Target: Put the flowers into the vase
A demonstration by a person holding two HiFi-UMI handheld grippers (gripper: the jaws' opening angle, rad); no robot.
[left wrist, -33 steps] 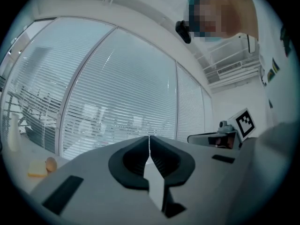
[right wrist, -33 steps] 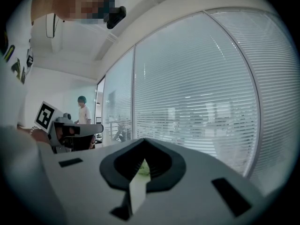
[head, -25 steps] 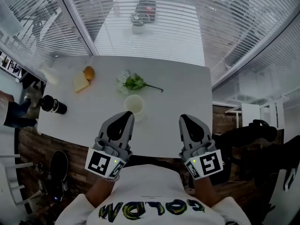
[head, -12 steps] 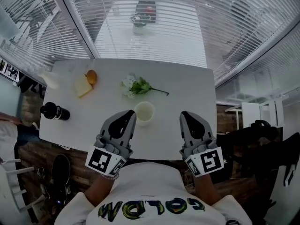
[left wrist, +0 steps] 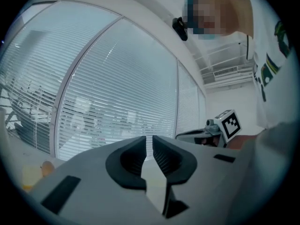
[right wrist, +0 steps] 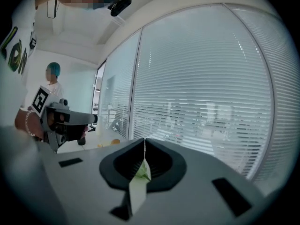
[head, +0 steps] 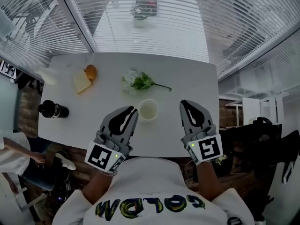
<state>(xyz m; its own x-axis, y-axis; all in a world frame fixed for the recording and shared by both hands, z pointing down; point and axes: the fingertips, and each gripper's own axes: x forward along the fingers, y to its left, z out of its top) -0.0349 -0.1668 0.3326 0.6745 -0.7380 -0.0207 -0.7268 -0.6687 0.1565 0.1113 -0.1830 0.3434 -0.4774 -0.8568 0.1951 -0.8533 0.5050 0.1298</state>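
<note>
Flowers point(head: 140, 82): white-and-green bunch, apart, ahead of our left gripper point(head: 133, 109) and right gripper point(head: 183, 103).
Left jaws: just been opening, narrow gap, empty.
Right jaws: together, empty.

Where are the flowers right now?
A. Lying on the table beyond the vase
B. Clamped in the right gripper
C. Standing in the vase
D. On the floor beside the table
A: in the head view the flowers lie flat on the white table, stem pointing right, just past the white vase and apart from it.
</note>
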